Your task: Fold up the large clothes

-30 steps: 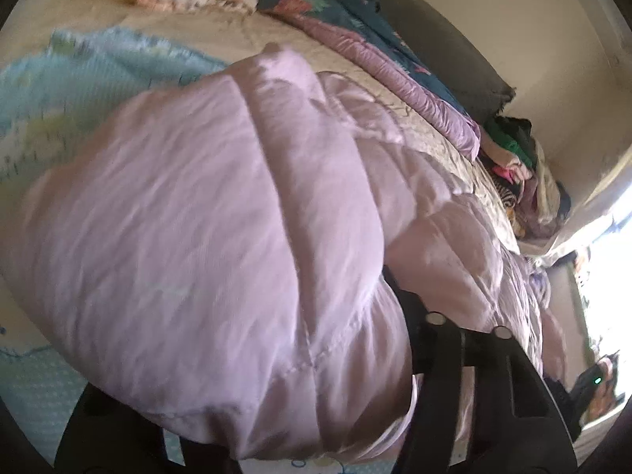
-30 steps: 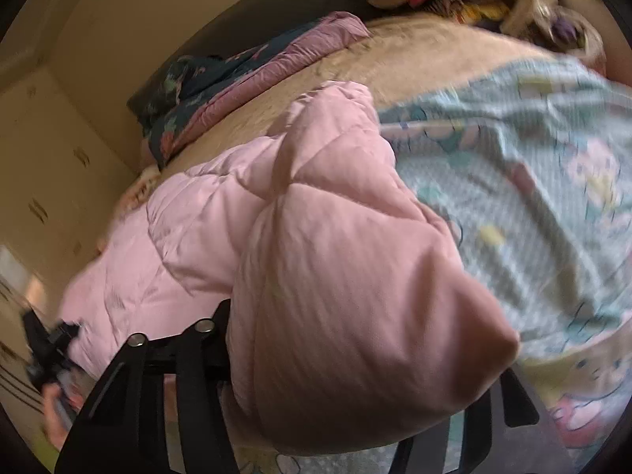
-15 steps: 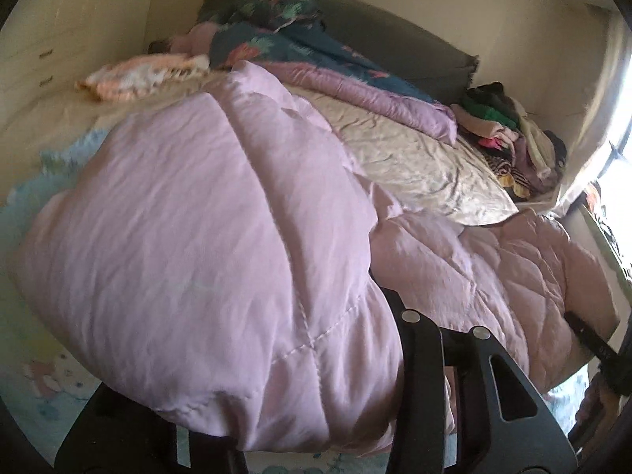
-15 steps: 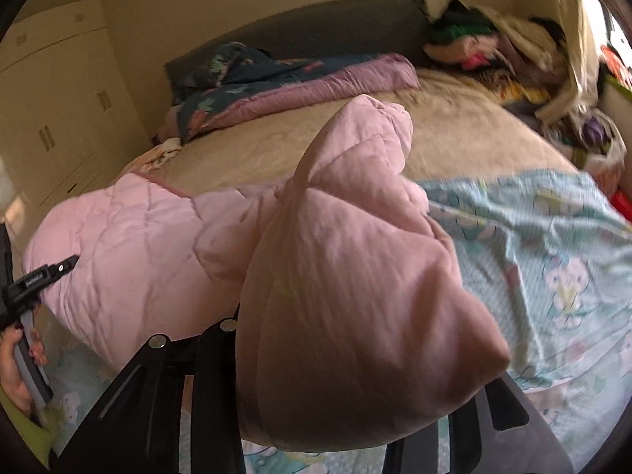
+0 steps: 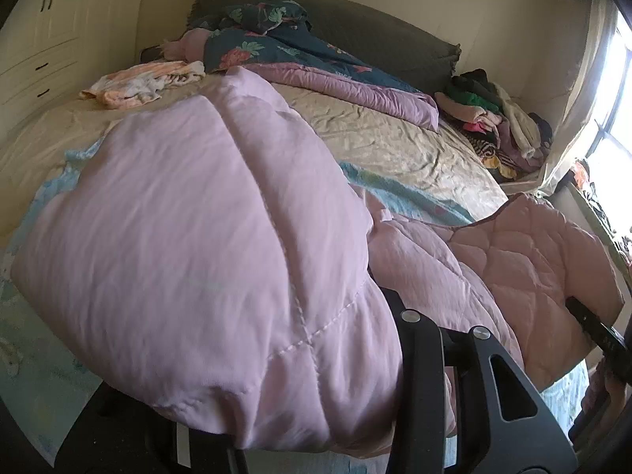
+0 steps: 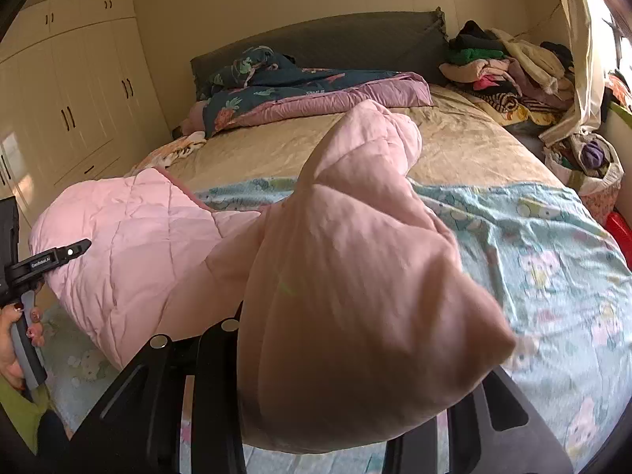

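Left gripper (image 5: 276,426): fingers closed on a bunched corner of the pink quilted comforter (image 5: 205,245); fabric billows over the jaws and fills the near field. Right gripper (image 6: 339,430): likewise clamped on another bunched corner of the same comforter (image 6: 355,316), fabric swelling forward between the black fingers.

Comforter hangs slack between the two grips, held up over the foot of the bed; the span between shows diamond stitching.

Left wrist view only: the right gripper's black tip pokes in at the right edge (image 5: 596,331), just beside the comforter's far corner. Orange-and-white garment (image 5: 146,83) lies flat near the bed's left side.

Right wrist view only: the left hand (image 6: 15,339) wrapped on its grey handle at the lower left edge, painted nails showing. Light blue cartoon-print sheet (image 6: 545,260) spread across the foot of the bed, under the comforter. Fabric bag (image 6: 592,166) on the floor by the bed's right side, stuffed with clothing; a purple piece shows on top, the rest cannot be made out.

Farther, both views: beige bedsheet (image 6: 454,146), then a floral navy duvet with mauve lining (image 6: 300,94) heaped against the dark grey headboard (image 6: 335,43). Clothes pile (image 6: 505,67) at the right corner. Cream wardrobe (image 6: 71,94) along the left wall.
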